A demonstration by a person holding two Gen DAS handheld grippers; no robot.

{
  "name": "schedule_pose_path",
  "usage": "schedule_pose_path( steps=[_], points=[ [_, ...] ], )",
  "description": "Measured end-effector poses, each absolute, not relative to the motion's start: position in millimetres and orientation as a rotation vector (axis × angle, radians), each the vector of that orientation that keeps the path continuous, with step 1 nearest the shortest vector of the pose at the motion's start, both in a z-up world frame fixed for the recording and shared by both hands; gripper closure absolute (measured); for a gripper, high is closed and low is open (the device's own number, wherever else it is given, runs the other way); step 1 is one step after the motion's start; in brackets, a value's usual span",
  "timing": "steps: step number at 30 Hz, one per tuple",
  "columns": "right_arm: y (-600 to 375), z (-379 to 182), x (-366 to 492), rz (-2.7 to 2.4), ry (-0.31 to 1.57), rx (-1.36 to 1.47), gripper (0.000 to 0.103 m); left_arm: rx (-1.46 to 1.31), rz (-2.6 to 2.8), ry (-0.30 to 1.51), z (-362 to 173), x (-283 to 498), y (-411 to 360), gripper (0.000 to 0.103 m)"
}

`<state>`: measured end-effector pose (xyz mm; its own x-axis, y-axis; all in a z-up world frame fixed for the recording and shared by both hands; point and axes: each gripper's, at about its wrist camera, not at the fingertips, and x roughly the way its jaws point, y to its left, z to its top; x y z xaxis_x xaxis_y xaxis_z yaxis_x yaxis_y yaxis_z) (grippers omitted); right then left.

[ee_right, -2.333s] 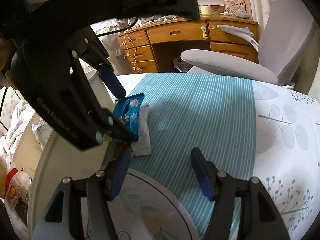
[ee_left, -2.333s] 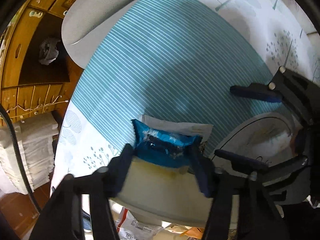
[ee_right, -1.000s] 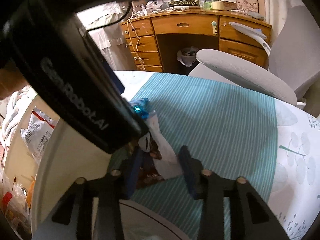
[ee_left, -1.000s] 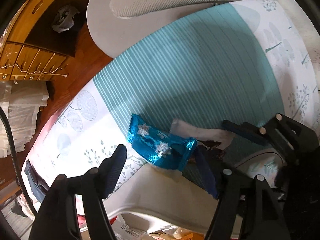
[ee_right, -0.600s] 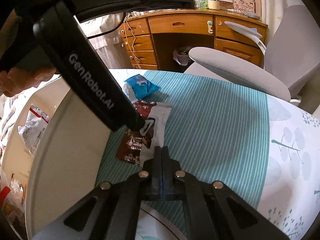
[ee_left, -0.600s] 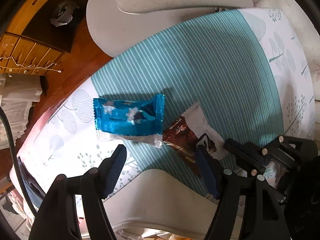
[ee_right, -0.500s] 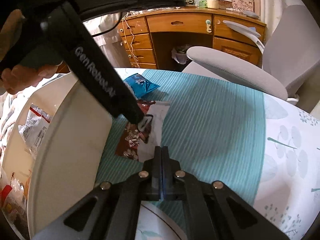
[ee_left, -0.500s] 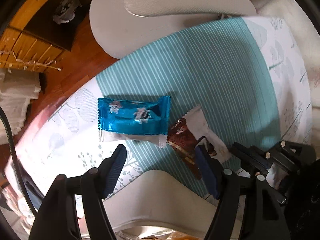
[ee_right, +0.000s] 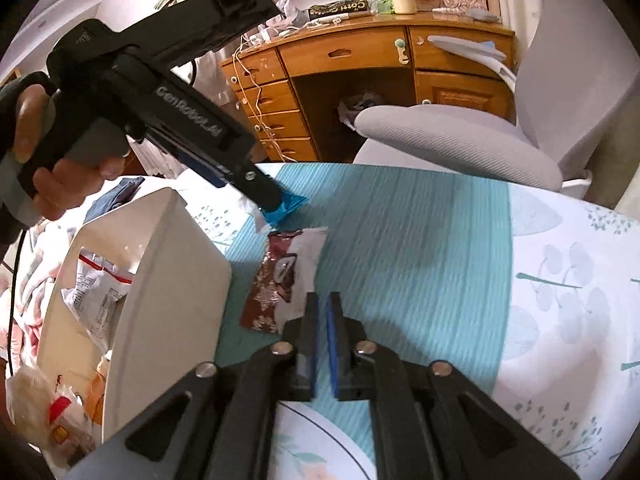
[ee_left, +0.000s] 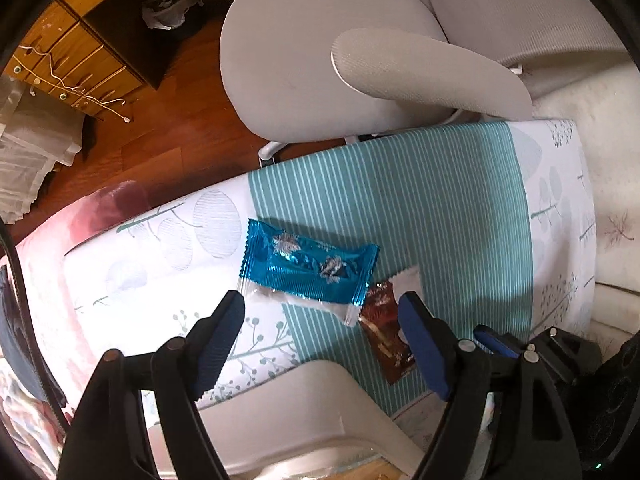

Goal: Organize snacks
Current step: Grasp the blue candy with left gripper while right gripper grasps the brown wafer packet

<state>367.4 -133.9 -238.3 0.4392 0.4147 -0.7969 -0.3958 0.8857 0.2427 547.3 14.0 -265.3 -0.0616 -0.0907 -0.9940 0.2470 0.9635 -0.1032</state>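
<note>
The left gripper [ee_left: 320, 334] hangs above the bed pointing straight down, its blue pads wide apart and gripping nothing; its jaws have just been opening. Under the gap, flat on the teal striped bedspread [ee_left: 440, 200], lies the blue foil snack packet [ee_left: 308, 266], with a clear wrapper [ee_left: 320, 304] sticking out from beneath its near edge. Just beside it, toward the right pad, lies a brown and white snack packet [ee_left: 386, 332], partly hidden behind that pad. The right gripper [ee_right: 323, 320] is tilted down toward the bedspread with its pads drawn to a narrow slit, having just parted a little; nothing seems to be pinched there, though motion blur makes this hard to judge. The brown packet sits just ahead and left of its tips. To the left stands a white bin [ee_right: 172, 280] holding bagged snacks [ee_right: 98, 292]. Beyond the bed stand a grey office chair [ee_left: 320, 60] and a wooden desk [ee_right: 360, 64]
</note>
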Motion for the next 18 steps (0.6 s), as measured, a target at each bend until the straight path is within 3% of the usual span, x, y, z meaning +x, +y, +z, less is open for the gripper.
schedule_pose_path(
  steps=[2, 4, 18],
  points=[
    [-126, -242, 369, 0.509, 1.011, 0.013, 0.069, 0.113, -0.279, 1.603, -268, 548, 13, 0.025],
    [-120, -245, 368, 0.517, 1.014, 0.015, 0.063, 0.107, -0.275, 1.587, -268, 547, 8, 0.025],
    [-94, -257, 392, 0.509, 1.054, 0.004, 0.060, 0.122, -0.228, 1.600, -289, 552, 6, 0.028]
  ],
)
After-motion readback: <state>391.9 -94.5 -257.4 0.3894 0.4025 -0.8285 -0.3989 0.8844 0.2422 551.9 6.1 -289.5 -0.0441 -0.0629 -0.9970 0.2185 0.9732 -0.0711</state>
